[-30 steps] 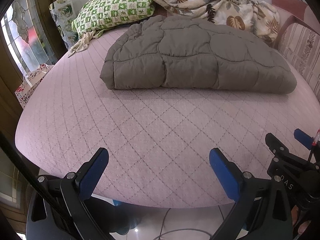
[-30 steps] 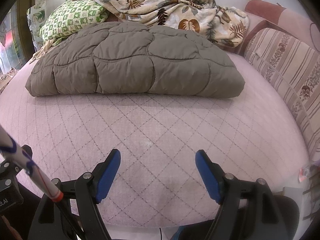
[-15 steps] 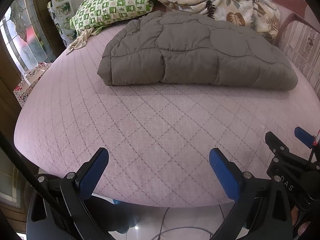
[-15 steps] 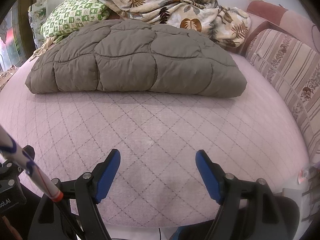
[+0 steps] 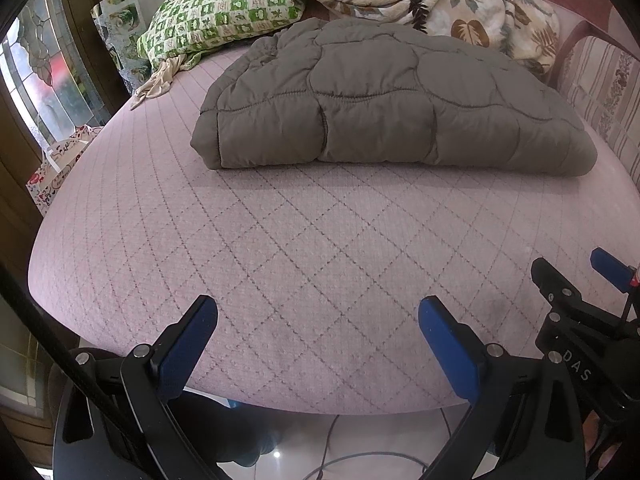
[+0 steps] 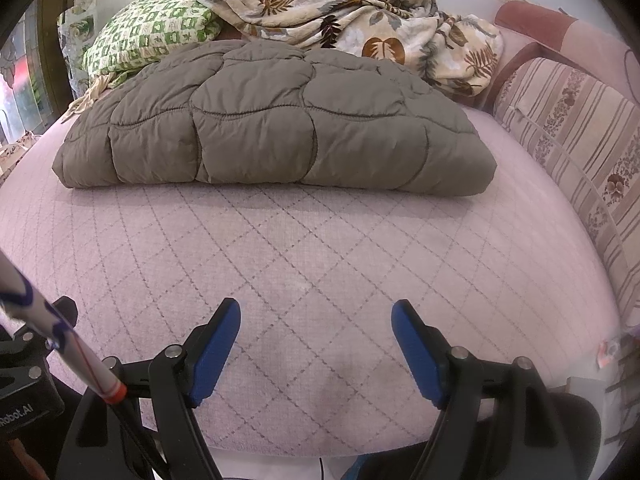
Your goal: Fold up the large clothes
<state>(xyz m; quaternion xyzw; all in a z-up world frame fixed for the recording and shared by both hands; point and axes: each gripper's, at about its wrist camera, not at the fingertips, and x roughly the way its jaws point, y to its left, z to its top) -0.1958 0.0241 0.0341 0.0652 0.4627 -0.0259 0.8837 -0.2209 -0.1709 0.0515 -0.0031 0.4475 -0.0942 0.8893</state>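
Note:
A grey-brown quilted puffer garment (image 5: 384,100) lies folded into a thick rectangle on the pink quilted bed (image 5: 304,248). It also shows in the right wrist view (image 6: 272,120). My left gripper (image 5: 318,316) is open and empty, low over the bed's near edge, well short of the garment. My right gripper (image 6: 316,320) is open and empty over the near edge too. Part of the right gripper (image 5: 576,308) shows at the right of the left wrist view.
A green patterned pillow (image 5: 224,12) and a crumpled leaf-print blanket (image 6: 360,12) lie at the back of the bed. A striped cushion (image 6: 580,128) lines the right side. A window and gift bags (image 5: 52,168) stand left. Cables lie on the floor (image 5: 332,440).
Both grippers have crept forward toward the bed, so the folded garment looks slightly nearer. Both stay open and empty. The garment has not moved.

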